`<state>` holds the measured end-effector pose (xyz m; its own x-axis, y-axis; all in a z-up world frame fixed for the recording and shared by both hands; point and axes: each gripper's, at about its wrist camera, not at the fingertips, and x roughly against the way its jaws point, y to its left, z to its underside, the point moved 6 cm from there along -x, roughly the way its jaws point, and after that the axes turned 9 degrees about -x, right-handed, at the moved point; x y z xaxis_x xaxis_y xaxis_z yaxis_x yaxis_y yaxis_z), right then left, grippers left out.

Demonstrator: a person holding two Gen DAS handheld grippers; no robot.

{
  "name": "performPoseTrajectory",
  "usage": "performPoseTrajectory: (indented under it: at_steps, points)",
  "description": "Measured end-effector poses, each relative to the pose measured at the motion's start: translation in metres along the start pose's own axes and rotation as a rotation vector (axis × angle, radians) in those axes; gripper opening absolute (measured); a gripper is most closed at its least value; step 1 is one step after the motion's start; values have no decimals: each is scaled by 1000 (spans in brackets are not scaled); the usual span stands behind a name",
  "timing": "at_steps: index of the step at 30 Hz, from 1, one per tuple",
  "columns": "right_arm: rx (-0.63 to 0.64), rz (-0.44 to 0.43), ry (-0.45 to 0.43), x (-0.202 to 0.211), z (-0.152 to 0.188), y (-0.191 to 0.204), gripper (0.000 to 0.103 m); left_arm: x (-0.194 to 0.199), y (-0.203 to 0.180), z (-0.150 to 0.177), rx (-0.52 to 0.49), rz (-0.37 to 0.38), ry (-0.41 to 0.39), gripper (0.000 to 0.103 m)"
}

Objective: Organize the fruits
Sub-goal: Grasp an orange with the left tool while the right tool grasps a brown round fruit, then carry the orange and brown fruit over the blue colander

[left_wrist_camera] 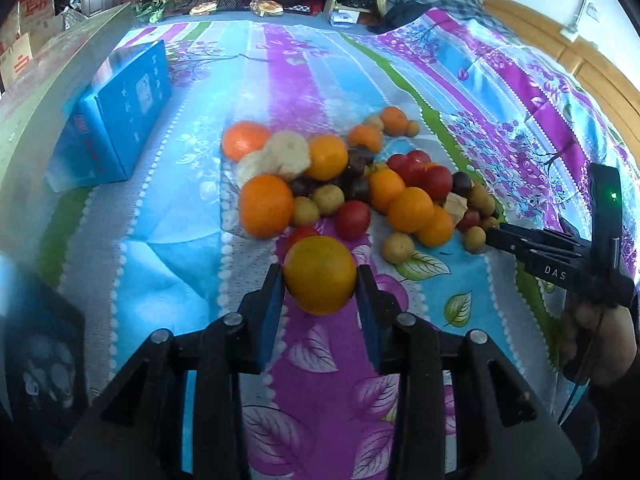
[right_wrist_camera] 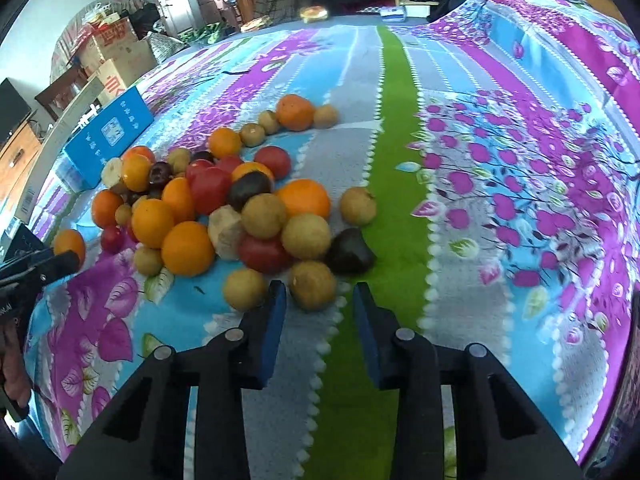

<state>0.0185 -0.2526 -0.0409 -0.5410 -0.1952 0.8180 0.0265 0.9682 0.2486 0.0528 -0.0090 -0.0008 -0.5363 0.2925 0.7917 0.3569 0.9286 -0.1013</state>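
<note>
Black left gripper (left_wrist_camera: 320, 280), blue pads (silver screws).

Both views downward, near fruit pile (left_wrist_camera: 340, 176)

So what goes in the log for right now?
left tool: shut on orange | right tool: empty, beside brown fruit | pile: unsorted
</note>
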Motion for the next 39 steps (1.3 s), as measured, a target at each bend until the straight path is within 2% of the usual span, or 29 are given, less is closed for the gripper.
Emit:
performPoseTrajectory:
  at_steps: [3, 6, 8, 15, 20, 28, 39]
  points:
    - [5, 7, 13, -6, -1, 3, 37, -1, -3, 0, 4, 5, 3, 37]
    - [-6, 22, 15, -10, 0, 0, 29, -2, -3, 0, 10, 6, 12, 37]
    - [-9, 29, 11, -8, 1, -1, 28, -2, -4, 1, 10, 4, 17, 37]
    - [-52, 65, -69, 35, -3, 11, 28, 26, -13, -13, -33, -57, -17, 37]
    - [-35, 88, -111, 71, -7, 38, 28, 58, -8, -25, -35, -106, -44, 37]
    - [-23, 70, -154, 113, -16, 78, 28, 112, 14, -31, 16, -162, -95, 37]
    - [60, -33, -193, 147, -33, 163, 28, 172, 62, -28, 102, -252, -158, 37]
